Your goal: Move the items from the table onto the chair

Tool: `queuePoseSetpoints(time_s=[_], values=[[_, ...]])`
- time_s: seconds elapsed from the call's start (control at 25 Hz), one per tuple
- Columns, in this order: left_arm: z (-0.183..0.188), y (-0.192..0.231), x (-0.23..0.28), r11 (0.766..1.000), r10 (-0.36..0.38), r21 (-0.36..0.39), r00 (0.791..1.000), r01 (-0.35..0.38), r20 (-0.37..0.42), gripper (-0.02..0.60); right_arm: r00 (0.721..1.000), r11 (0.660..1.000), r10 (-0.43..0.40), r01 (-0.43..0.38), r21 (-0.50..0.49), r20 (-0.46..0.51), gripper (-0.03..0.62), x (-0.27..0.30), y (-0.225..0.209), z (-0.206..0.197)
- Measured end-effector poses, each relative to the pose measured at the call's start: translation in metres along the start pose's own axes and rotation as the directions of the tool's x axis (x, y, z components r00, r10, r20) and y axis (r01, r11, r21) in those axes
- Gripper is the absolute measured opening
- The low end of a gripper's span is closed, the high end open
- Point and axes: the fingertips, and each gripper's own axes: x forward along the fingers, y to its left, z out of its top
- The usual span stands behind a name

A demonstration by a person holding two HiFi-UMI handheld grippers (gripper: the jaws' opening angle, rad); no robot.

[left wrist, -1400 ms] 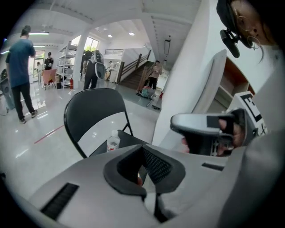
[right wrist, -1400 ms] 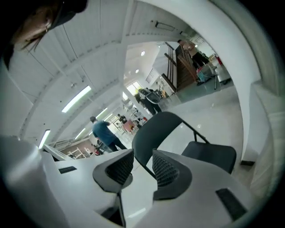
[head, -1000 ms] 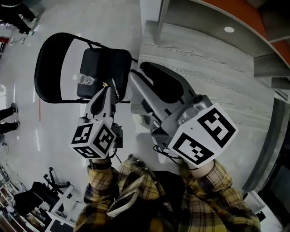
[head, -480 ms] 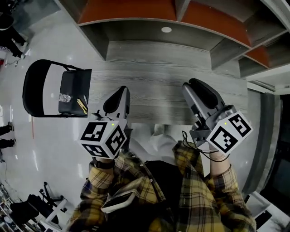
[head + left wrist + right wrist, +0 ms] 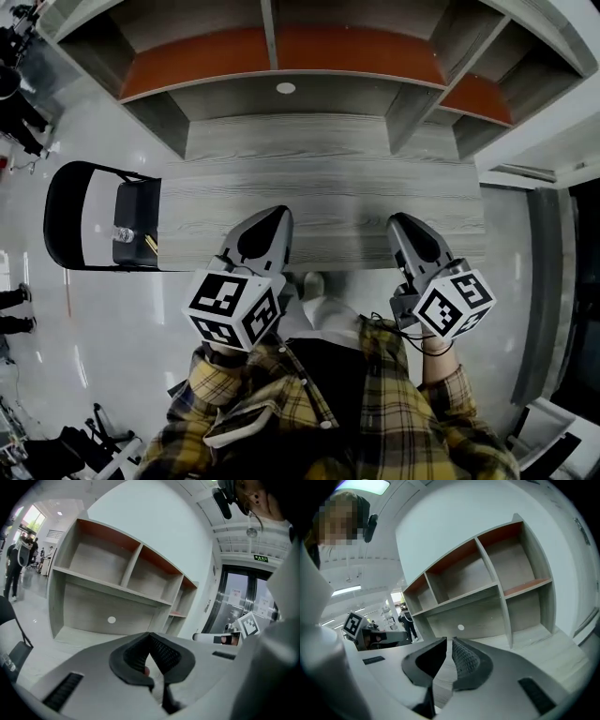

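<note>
A black folding chair point(image 5: 73, 217) stands off the left end of the grey wood table point(image 5: 319, 178). On its seat lie a clear plastic bottle point(image 5: 122, 234) and a thin yellow stick-like item point(image 5: 150, 245). My left gripper point(image 5: 275, 214) hovers over the table's near edge, left of centre, shut with nothing in it; its tips meet in the left gripper view point(image 5: 149, 634). My right gripper point(image 5: 401, 222) hovers over the near edge on the right. Its jaws have just been closing and stand a narrow slit apart point(image 5: 449, 641), with nothing between them.
An open shelf unit point(image 5: 281, 56) with grey boards and orange backs rises behind the table, with a white round disc point(image 5: 286, 88) in its lower bay. People stand far off on the left point(image 5: 14, 94). A glass door point(image 5: 239, 606) lies to the right.
The view has swung from the chair to the table. Both grippers have moved right, away from the chair, to the table's near edge. The right jaws have narrowed from wide open to a slit.
</note>
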Motion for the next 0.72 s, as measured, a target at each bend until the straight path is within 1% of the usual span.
queuePoseSetpoints(time_s=[0.12,0.28,0.36,0.52,0.72], values=[[0.007,-0.008,0.004,0.999,-0.029,0.019,1.0,0.029,0.003,0.002,1.0,0.999,-0.028,0.028,-0.028,0.014,0.033,-0.002,-0.003,0.0],[0.015,-0.006,0.01,0.998,-0.053,0.023,0.999,0.053,-0.006,0.003,0.998,0.991,-0.063,0.065,-0.118,0.017,0.018,0.004,0.005,0.003],[0.019,-0.007,0.013,0.998,-0.064,0.021,0.998,0.064,-0.008,0.003,0.998,0.986,-0.068,0.07,-0.152,0.016,0.018,0.008,0.01,0.008],[0.023,-0.009,0.017,0.996,-0.082,0.029,0.997,0.082,-0.006,0.002,0.999,0.99,-0.038,0.04,-0.138,0.015,0.018,0.018,0.019,0.015],[0.025,-0.006,0.016,0.997,-0.074,0.031,0.997,0.074,-0.002,0.002,1.0,0.993,-0.013,0.014,-0.114,0.01,0.018,0.025,0.023,0.013]])
